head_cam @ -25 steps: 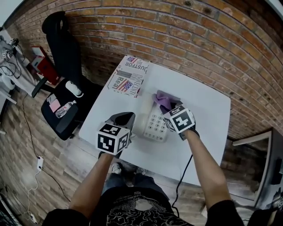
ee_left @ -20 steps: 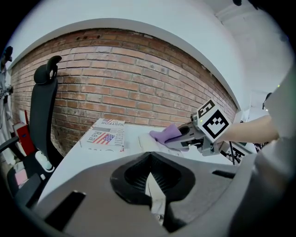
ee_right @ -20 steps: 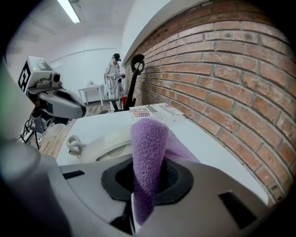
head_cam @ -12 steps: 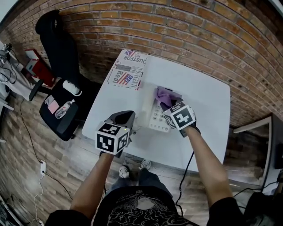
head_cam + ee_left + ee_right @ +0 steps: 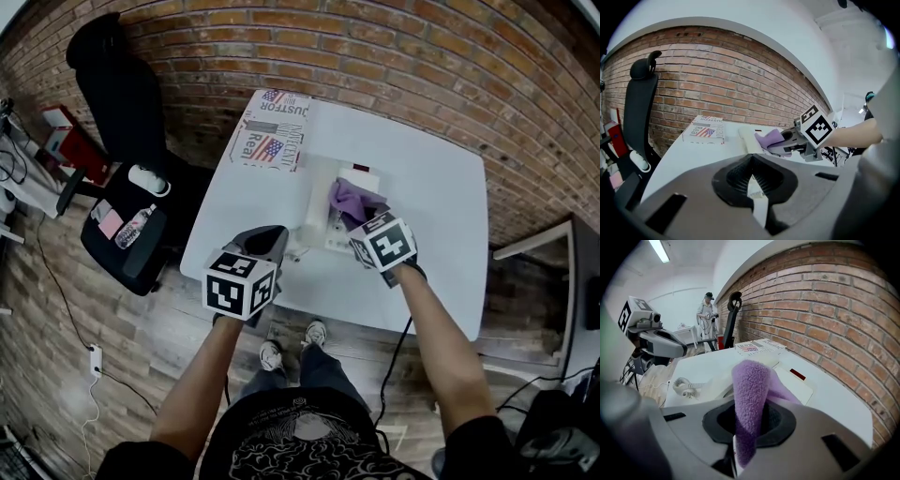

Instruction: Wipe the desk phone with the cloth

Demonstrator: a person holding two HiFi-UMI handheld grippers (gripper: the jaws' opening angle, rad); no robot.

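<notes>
The right claw is clamped shut on a purple cloth, and the fleece bunches up out of its jaws in a thick fold. It holds the cloth down on the white desk phone, over the part nearest the person, so the keys are covered from above. The phone sits about mid-tabletop, its handset lying along its left side and its coiled cord trailing off toward the near edge.

The left claw hangs over that near edge, just beside the cord and apart from the phone. Its jaws are drawn together with only a thin sliver of light between them, and nothing is gripped there.

A flat box printed with flags lies at the far left corner of the tabletop, close to the brick wall. A black office chair stands off to the left on the wooden floor
</notes>
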